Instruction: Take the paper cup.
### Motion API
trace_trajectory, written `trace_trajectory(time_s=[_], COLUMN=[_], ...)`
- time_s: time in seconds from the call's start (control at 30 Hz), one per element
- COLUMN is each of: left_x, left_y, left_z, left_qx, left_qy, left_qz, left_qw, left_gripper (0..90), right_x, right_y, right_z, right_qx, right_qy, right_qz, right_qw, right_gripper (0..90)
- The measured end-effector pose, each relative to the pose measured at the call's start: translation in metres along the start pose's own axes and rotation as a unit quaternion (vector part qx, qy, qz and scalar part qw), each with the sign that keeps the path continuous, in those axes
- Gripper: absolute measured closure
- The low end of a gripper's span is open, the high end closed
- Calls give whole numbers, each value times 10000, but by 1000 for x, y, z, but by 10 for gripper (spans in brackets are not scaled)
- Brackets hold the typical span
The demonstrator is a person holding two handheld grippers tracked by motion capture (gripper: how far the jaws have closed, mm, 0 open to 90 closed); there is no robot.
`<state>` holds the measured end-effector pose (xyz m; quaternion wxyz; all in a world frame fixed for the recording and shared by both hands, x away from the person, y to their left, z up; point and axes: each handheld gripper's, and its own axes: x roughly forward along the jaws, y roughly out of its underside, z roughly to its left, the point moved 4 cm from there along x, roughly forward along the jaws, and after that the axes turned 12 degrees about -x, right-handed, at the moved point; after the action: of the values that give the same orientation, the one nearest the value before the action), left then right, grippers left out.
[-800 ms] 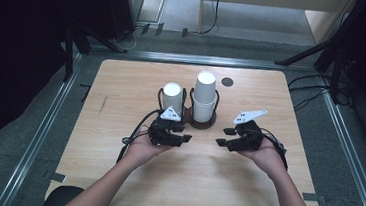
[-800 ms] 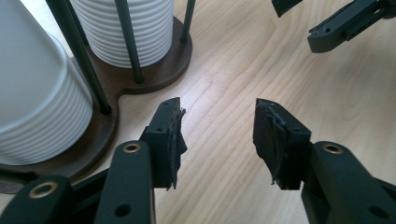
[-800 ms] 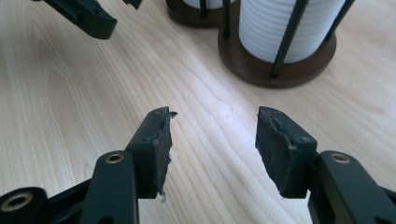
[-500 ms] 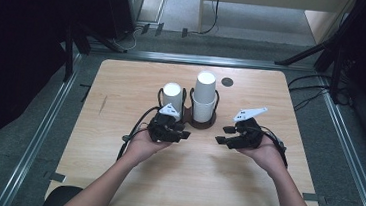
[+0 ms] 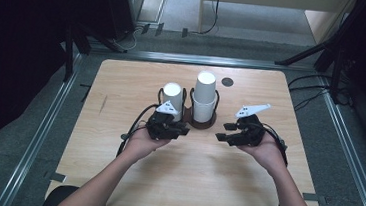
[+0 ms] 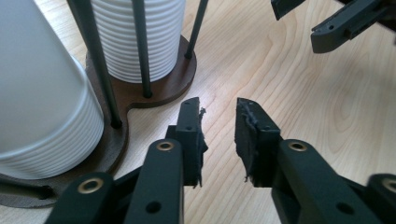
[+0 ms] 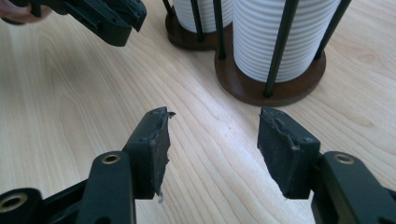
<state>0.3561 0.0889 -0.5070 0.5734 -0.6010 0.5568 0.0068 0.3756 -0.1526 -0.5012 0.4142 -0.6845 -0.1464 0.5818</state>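
Observation:
A dark brown twin cup holder (image 5: pixel 203 124) with thin black rods stands at the middle of the wooden table (image 5: pixel 122 82). It holds a short stack of white paper cups (image 5: pixel 172 97) on the left and a taller stack (image 5: pixel 205 94) on the right. My left gripper (image 5: pixel 182 131) lies just in front of the left stack, pointing right, jaws open and empty (image 6: pixel 219 126). My right gripper (image 5: pixel 221 131) sits right of the holder, pointing left, jaws wide open and empty (image 7: pixel 212 135). The two grippers face each other low over the tabletop.
A small black round mark (image 5: pixel 227 82) lies on the table behind the holder. Cables trail from both grippers. Metal rails (image 5: pixel 43 131) run along the floor beside the table, and dark stands and cables sit beyond its far edge.

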Motion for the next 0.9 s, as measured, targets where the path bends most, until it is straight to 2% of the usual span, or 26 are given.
trace_trajectory(time_s=[0.07, 0.17, 0.3, 0.37, 0.5, 0.57, 0.7, 0.8, 0.87, 0.9], left_x=[-2, -4, 4, 6, 9, 11, 13, 13, 17, 19], left_y=[-3, -8, -18, -21, -25, -30, -37, -41, -44, -44], left_z=[0, -5, -10, -11, -11, -10, -11, -10, -9, -9], left_qx=[-65, -3, -12, -80, -129, -126, -136, -211, -399, -423], left_qy=[-18, -15, -102, -11, 26, 16, 3, 10, 95, 92], left_qz=[5, -43, 56, 57, 20, 59, -10, -98, -156, -114], left_qw=[10000, 10000, 9999, 10000, 9999, 9999, 9999, 9997, 9990, 9990], left_gripper=[730, 769, 806, 806, 846, 865, 885, 891, 898, 899], right_x=[-1, -5, -13, -16, -19, -22, -29, -33, -36, -36], right_y=[-2, -12, -20, -26, -37, -49, -63, -68, -76, -79], right_z=[0, -2, -7, -12, -18, -23, -30, -34, -39, -40], right_qx=[19, -35, -4, -3, 61, -129, -229, -198, -91, -91], right_qy=[-1, 115, 187, 210, 103, 193, 251, 236, 206, 212], right_qz=[-31, -136, -199, -130, -175, -107, -131, -194, -354, -391], right_qw=[10000, 9998, 9996, 9997, 9998, 9997, 9993, 9993, 9991, 9990], right_gripper=[438, 417, 394, 394, 394, 391, 368, 350, 337, 334])
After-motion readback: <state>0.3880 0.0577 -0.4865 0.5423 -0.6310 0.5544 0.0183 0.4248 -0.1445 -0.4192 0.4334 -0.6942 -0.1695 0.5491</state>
